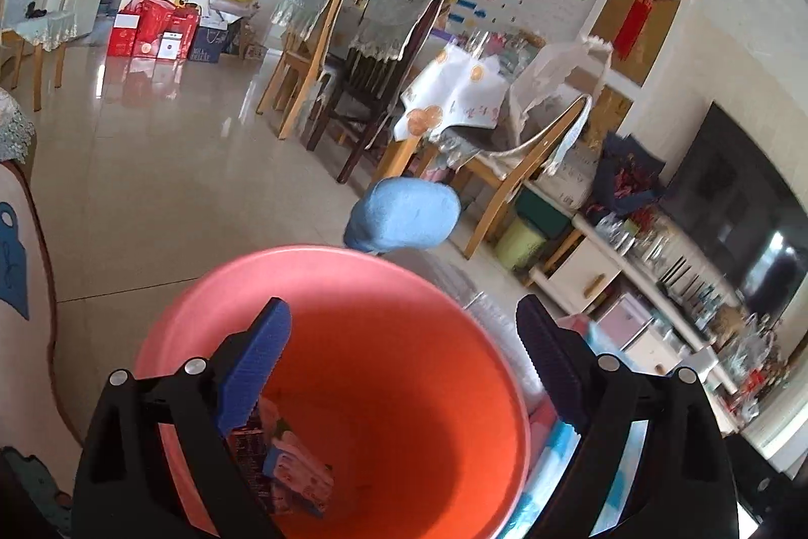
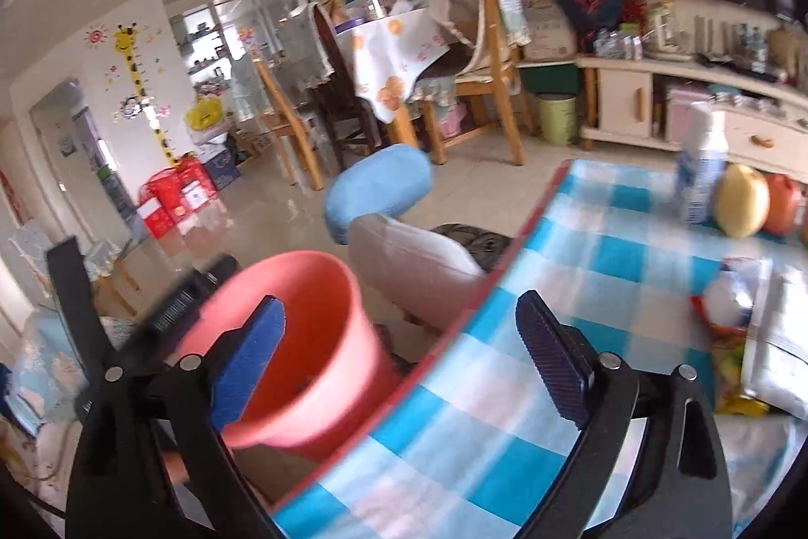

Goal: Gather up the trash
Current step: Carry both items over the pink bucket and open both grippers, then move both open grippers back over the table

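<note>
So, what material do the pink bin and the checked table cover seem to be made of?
The pink bin looks like moulded plastic: one even colour, smooth walls with a soft sheen and a thin rolled rim. The checked table cover looks like thin woven or printed cloth, blue and white, matte, lying flat; blur leaves open whether it is fabric or a coated sheet.

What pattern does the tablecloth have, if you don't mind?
Blue and white checks on the tablecloth, clearest in the right wrist view.
</note>
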A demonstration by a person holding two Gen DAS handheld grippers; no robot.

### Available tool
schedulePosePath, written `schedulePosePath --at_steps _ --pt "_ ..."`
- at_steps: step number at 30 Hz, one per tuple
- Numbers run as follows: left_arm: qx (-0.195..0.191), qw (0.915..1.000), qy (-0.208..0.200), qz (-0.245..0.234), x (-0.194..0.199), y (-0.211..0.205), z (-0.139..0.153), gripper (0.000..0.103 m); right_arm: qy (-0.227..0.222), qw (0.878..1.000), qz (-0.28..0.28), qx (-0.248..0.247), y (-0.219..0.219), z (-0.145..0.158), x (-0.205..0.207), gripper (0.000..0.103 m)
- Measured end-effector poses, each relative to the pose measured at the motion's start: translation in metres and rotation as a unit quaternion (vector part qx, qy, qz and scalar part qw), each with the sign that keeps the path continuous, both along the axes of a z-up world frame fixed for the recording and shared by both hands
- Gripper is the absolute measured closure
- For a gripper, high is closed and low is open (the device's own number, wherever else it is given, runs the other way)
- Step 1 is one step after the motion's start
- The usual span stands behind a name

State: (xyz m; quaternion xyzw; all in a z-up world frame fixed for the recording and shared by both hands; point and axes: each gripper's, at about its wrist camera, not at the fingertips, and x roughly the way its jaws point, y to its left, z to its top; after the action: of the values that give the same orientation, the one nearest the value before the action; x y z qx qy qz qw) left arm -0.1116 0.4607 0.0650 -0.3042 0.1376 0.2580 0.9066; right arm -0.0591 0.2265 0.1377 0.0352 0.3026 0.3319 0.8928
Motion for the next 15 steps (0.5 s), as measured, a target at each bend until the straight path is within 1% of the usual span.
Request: schedulePosePath --at_steps 1,3,5,7,8,11,12,15 --pt "0.004 0.9999 -0.009 -0.004 0.0 -0.004 0.002 0.012 -0.007 1.0 -0.009 -0.008 -0.01 -0.002 -0.003 0.009" --pt "0.024 0.9995 -0.017 -0.011 0.002 -0.015 0.007 0.011 -0.025 0.999 -0.022 -0.023 -0.027 -0.003 -0.011 0.007" --pt "0.056 0.998 -0.019 -0.022 0.005 -0.031 0.014 0.008 -0.042 0.998 -0.028 -0.036 -0.043 -0.007 -0.018 0.005" --pt "0.092 0.9948 -0.015 -0.043 0.009 -0.049 0.02 0.008 -0.053 0.997 -0.028 -0.047 -0.057 -0.009 -0.027 0.004" --pt "0.111 0.9925 -0.012 -0.05 0.011 -0.059 0.025 0.008 -0.057 0.996 -0.03 -0.054 -0.063 -0.01 -0.032 0.004" --pt "0.179 0.9819 0.005 -0.064 0.014 -0.092 0.033 0.008 -0.077 0.994 -0.04 -0.071 -0.083 -0.01 -0.049 0.004" --pt "0.193 0.9783 0.018 -0.074 0.017 -0.103 0.035 0.007 -0.085 0.992 -0.044 -0.078 -0.089 -0.011 -0.055 0.004" --pt "0.217 0.9681 0.046 -0.117 0.024 -0.132 0.036 0.008 -0.096 0.989 -0.051 -0.096 -0.105 -0.018 -0.066 0.004"
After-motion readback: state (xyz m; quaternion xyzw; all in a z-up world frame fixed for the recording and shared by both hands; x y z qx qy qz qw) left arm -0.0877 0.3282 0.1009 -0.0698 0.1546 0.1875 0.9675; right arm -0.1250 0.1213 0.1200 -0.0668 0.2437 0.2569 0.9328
